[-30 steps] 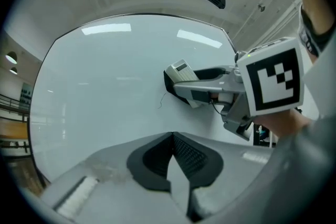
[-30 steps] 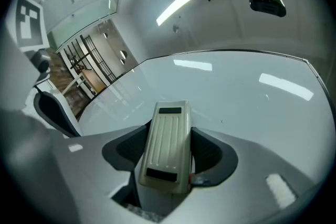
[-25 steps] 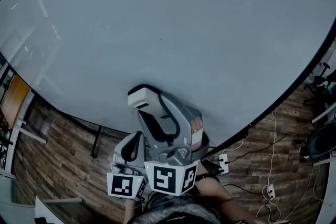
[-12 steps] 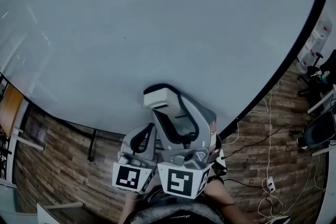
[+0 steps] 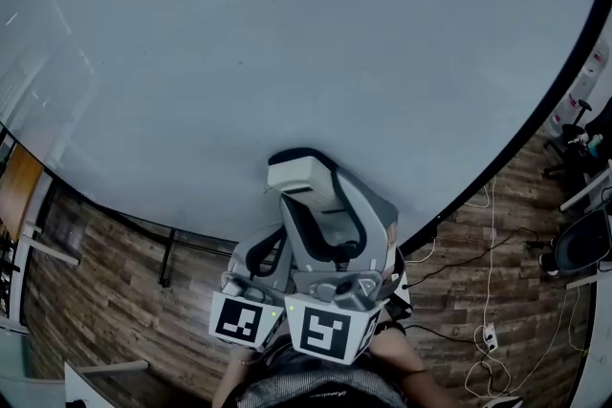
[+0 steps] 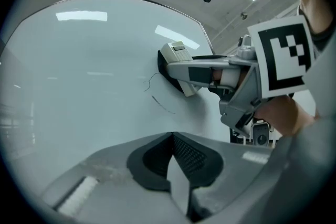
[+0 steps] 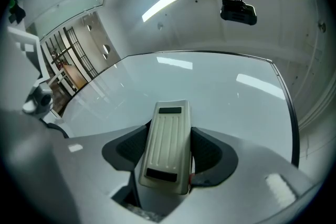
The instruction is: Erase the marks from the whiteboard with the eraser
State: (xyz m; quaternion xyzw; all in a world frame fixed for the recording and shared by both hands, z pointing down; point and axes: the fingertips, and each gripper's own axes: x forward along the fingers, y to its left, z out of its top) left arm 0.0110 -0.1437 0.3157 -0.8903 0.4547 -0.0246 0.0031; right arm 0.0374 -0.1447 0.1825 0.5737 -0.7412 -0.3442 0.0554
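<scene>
Between the jaws of my right gripper (image 7: 169, 148), a cream-coloured eraser (image 7: 167, 134) sits clamped. The two dark pads (image 7: 210, 150) are spread only as wide as its ribbed body and press it from either side. Its long axis runs straight out ahead of the gripper. Seen from my left gripper's camera, the eraser's dark felt face lies against the whiteboard (image 6: 79, 71), at the far end of the right gripper's reach.

Just beside that eraser, on the side away from the right gripper's marker cube (image 6: 281, 55), I can see thin dark marks (image 6: 163, 105) on the white surface: a short slanted stroke and a small scribble above it. They are clear of the felt, though close to it.

My left gripper (image 6: 170, 157) holds nothing. Its jaws are drawn together with the pad tips meeting, and only bare board shows beyond them. From the head camera it hangs just beside and below the right gripper, off the board's lower edge and over wood-plank floor (image 5: 115, 272). White cables (image 5: 492, 272) trail across that floor on the right gripper's outer side.
</scene>
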